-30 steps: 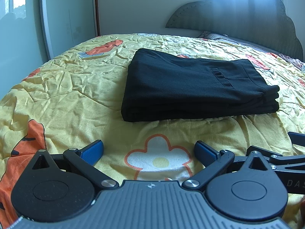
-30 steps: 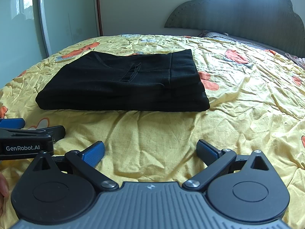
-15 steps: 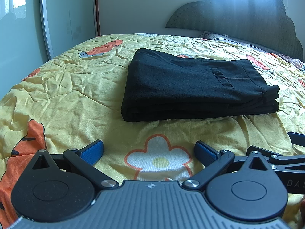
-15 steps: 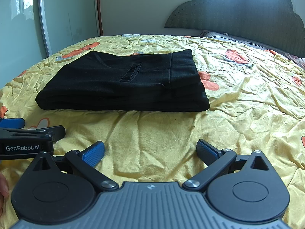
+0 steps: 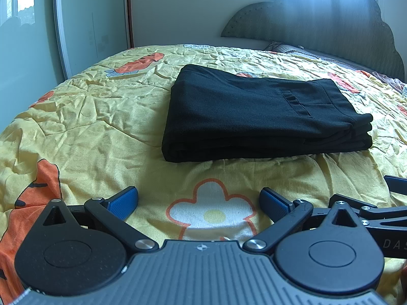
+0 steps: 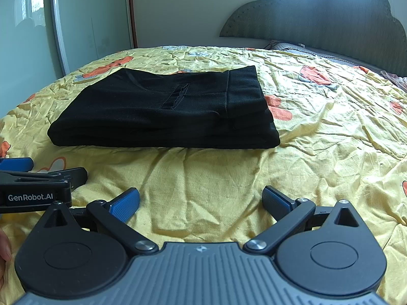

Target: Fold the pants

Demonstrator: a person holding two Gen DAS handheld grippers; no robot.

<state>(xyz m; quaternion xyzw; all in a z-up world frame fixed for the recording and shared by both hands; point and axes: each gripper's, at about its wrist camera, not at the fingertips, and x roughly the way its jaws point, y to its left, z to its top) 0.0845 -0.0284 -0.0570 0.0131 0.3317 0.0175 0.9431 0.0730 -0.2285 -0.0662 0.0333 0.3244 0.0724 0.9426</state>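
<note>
Black pants [image 5: 259, 109] folded in flat stack on yellow bedspread [image 5: 96, 117], ahead of both grippers, apart from them. Left gripper [image 5: 199, 202] jaws spread, empty. Right gripper [image 6: 201, 202] jaws spread, empty.

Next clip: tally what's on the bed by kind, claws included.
Folded black pants: 1
Claws, both open and empty: 2 (left claw, right claw)
Yellow patterned bedspread: 1
Total: 4
</note>
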